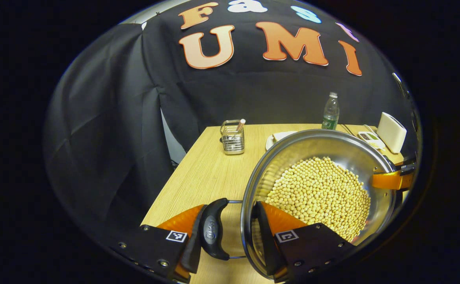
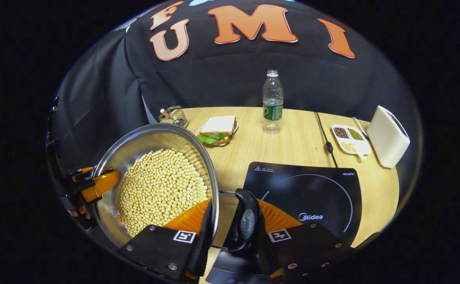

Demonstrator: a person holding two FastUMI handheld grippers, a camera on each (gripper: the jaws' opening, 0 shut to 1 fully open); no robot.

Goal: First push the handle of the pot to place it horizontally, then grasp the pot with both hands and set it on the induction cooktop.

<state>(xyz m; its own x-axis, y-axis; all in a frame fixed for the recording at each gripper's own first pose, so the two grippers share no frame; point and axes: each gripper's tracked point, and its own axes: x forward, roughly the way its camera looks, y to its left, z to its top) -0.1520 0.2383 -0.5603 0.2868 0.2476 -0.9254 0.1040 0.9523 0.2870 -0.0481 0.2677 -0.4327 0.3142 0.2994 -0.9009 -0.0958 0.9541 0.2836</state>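
The pot point(image 1: 320, 189), a steel one filled with pale yellow beans point(image 1: 320, 195), hangs above the wooden table point(image 1: 202, 173), carried from both sides.

In the left gripper view, the left gripper point(image 1: 235, 232) straddles the near rim: one finger sits inside the pot against the wall, the other outside the black side handle point(image 1: 213, 229), so rim and handle are pinched between them. Across the pot, the right gripper point(image 1: 391, 179) shows as an orange finger at the far rim.

In the right gripper view, the right gripper point(image 2: 233, 225) clamps in the same manner, one finger inside the rim, the other beyond the opposite black handle point(image 2: 246, 225). The left gripper point(image 2: 95, 185) grips the far rim, with a hand's fingertips point(image 2: 78, 213) below it.

The cooktop point(image 2: 308, 197), black with a ring marking, lies on the table just right of the pot, its surface bare. Its cord point(image 2: 324, 136) runs back along the table.

Farther off stand a sandwich plate point(image 2: 218, 132), a water bottle point(image 2: 272, 102), a divided dish point(image 2: 350, 139), a white box-shaped appliance point(image 2: 387, 136) and a wire caddy point(image 1: 232, 137) near the left edge.
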